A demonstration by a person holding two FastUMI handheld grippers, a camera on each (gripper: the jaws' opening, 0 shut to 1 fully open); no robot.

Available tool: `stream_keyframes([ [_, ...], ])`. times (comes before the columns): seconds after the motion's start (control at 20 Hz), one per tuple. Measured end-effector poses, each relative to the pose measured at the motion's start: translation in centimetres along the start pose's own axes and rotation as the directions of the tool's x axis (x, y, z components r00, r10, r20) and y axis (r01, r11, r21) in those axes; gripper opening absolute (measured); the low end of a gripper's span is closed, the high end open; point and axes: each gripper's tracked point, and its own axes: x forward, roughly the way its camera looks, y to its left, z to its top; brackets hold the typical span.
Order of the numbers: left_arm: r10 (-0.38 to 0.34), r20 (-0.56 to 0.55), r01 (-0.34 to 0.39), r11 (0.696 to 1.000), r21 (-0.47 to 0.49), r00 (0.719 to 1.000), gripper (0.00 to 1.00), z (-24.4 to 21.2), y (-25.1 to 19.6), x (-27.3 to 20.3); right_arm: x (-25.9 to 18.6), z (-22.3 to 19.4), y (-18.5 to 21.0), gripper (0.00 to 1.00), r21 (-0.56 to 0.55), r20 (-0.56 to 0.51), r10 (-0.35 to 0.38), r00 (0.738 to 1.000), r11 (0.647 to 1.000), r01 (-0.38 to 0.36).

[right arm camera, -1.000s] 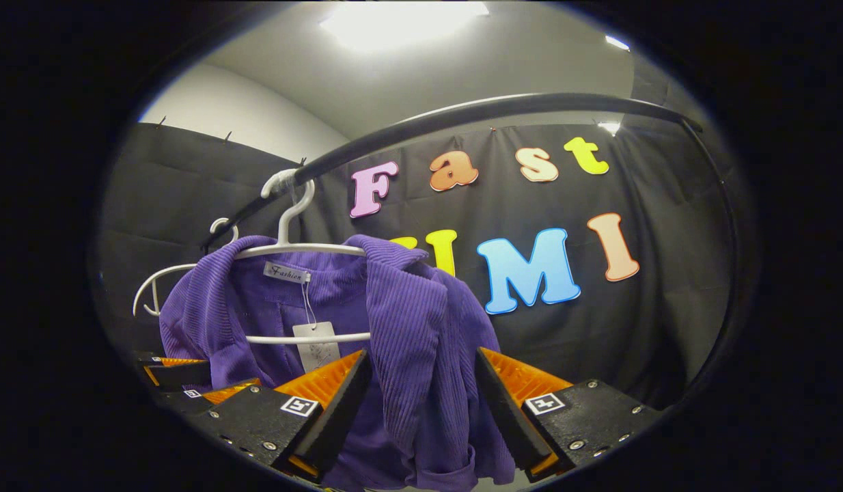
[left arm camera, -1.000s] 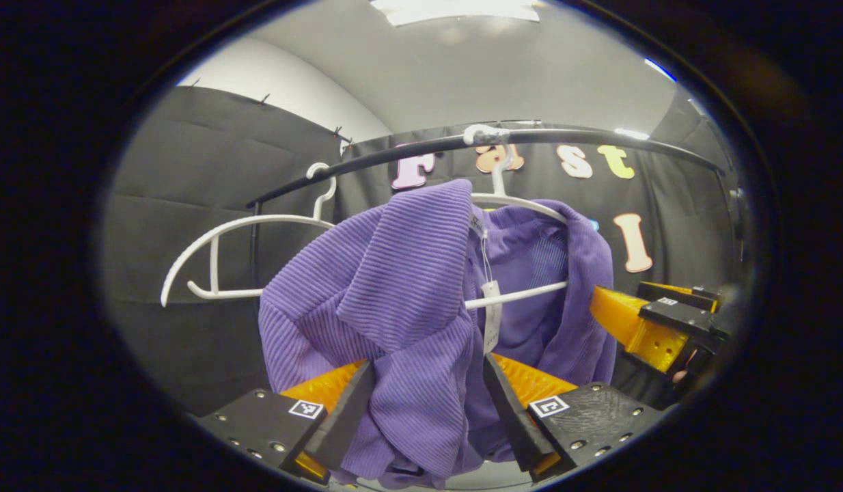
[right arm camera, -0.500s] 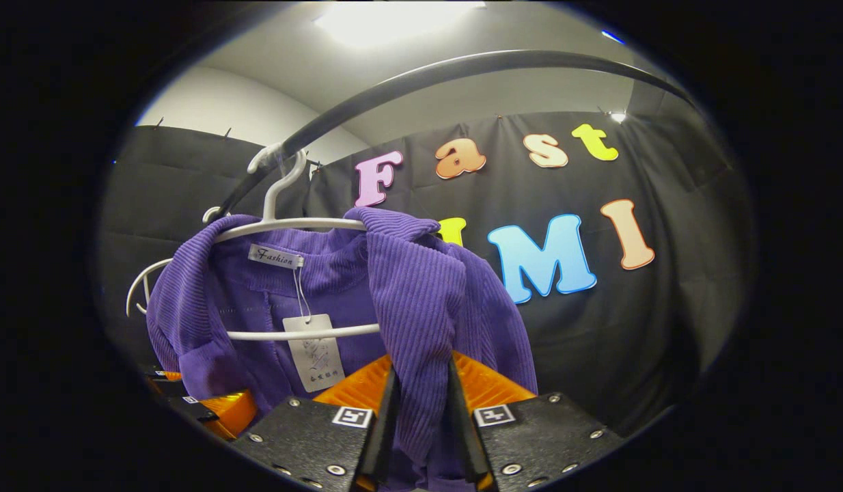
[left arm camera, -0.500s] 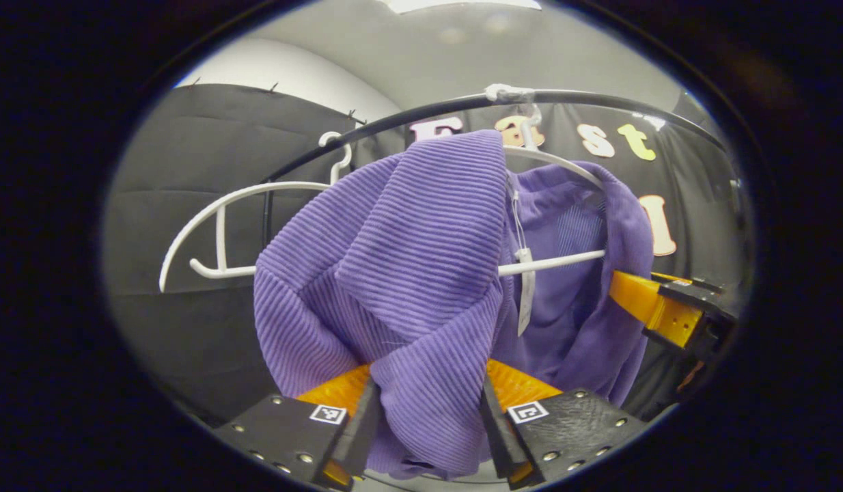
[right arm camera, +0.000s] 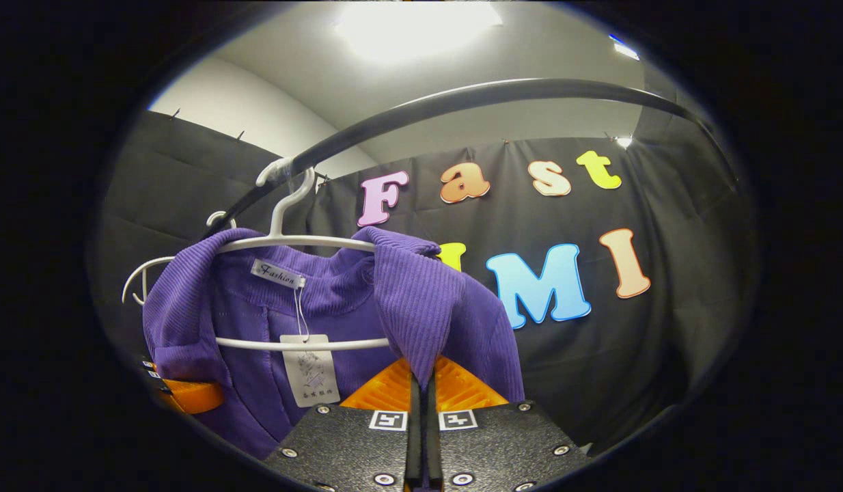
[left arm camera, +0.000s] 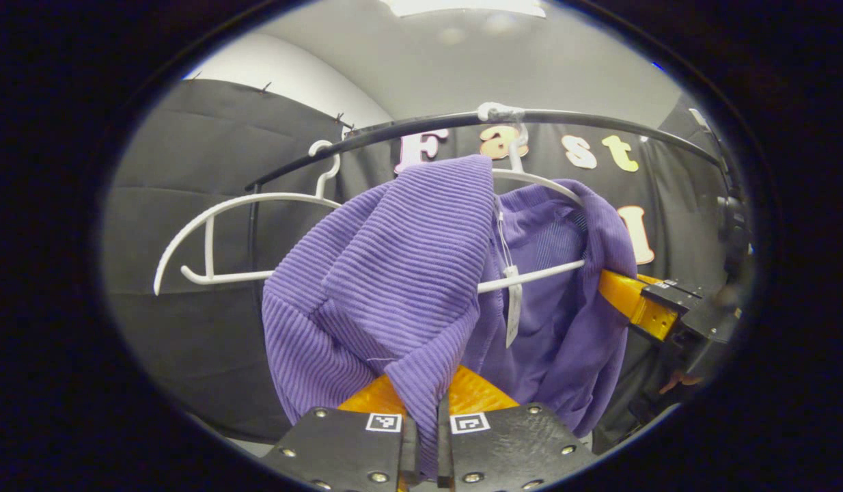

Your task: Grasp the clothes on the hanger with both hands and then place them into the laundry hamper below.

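Overhead I note a dark curved metal rail (left arm camera: 408,128), which runs across both views (right arm camera: 462,99). A second, bare white plastic hanger (left arm camera: 210,236) hangs from it by its hook, to the left of the loaded one in the left gripper view; in the right gripper view only its end (right arm camera: 138,277) shows behind the purple cloth. Behind the rail hangs the black cloth wall (left arm camera: 189,171), pinned along its top edge. Above it are a white wall (right arm camera: 237,109) and a grey ceiling with a bright light panel (right arm camera: 415,24).
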Motion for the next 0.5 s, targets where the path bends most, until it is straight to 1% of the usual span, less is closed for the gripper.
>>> stream_keyframes([
  [0.05, -0.023, 0.003, 0.023, 1.0, -0.002, 1.0, 0.09, 0.3, -0.2, -0.2, -0.1, 0.4, -0.3, 0.02, -0.007, 0.013, -0.008, 1.0, 1.0, 0.008],
  [0.15, -0.035, 0.004, 0.035, 0.999, 0.01, 0.999, 0.09, 0.8, -0.4, -1.4, -0.3, 1.5, -1.0, 0.02, -0.025, 0.042, -0.031, 0.999, 0.999, 0.032],
  [0.35, -0.063, 0.041, 0.061, 0.997, 0.056, 0.997, 0.08, 3.1, -1.0, -4.1, -0.8, 3.6, -2.2, 0.02, -0.051, 0.102, -0.072, 0.992, 0.996, 0.078],
  [0.4, -0.071, 0.045, 0.068, 0.996, 0.06, 0.996, 0.04, 3.2, -1.0, -4.4, -0.8, 4.0, -2.6, 0.02, -0.059, 0.111, -0.082, 0.99, 0.994, 0.089],
  [0.5, -0.076, 0.061, 0.071, 0.995, 0.075, 0.995, 0.04, 4.2, -0.7, -5.2, -0.7, 4.8, -3.3, 0.02, -0.071, 0.13, -0.1, 0.986, 0.991, 0.11],
])
